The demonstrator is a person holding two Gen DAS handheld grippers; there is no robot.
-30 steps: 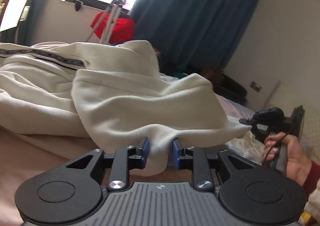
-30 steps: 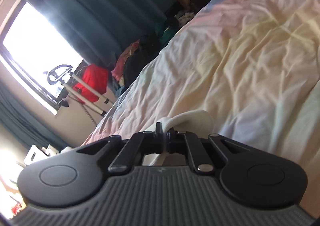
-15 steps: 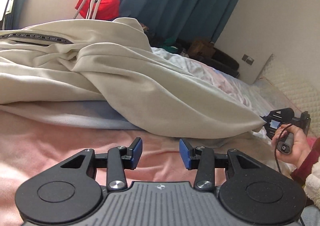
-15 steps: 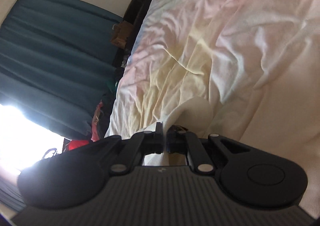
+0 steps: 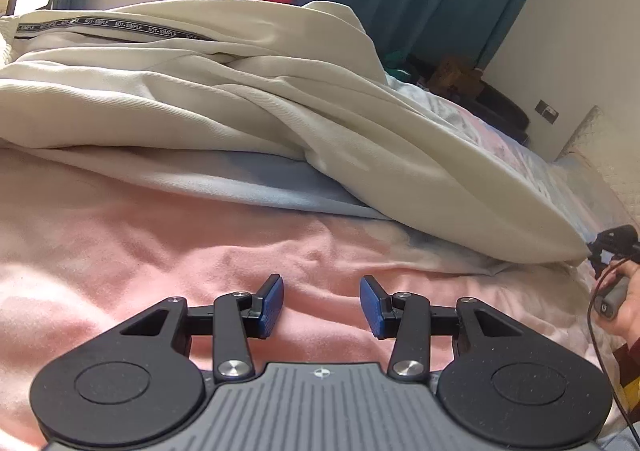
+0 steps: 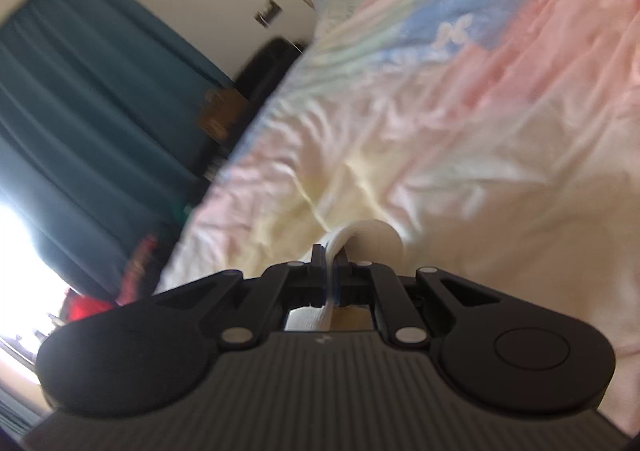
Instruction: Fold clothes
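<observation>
Left claw (image 5: 321,305) gapes over bedspread (image 5: 160,251); right claw (image 6: 330,271) pinches cream garment (image 6: 372,237).

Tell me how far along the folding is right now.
Early stage. Done: the cream garment has one part laid over itself on the bed, but it is rumpled, not a neat fold. In hand: the right gripper pinches a corner of the garment, jaws shut on it; the left gripper is open and holds nothing. Left: smoothing and the remaining folds.
</observation>
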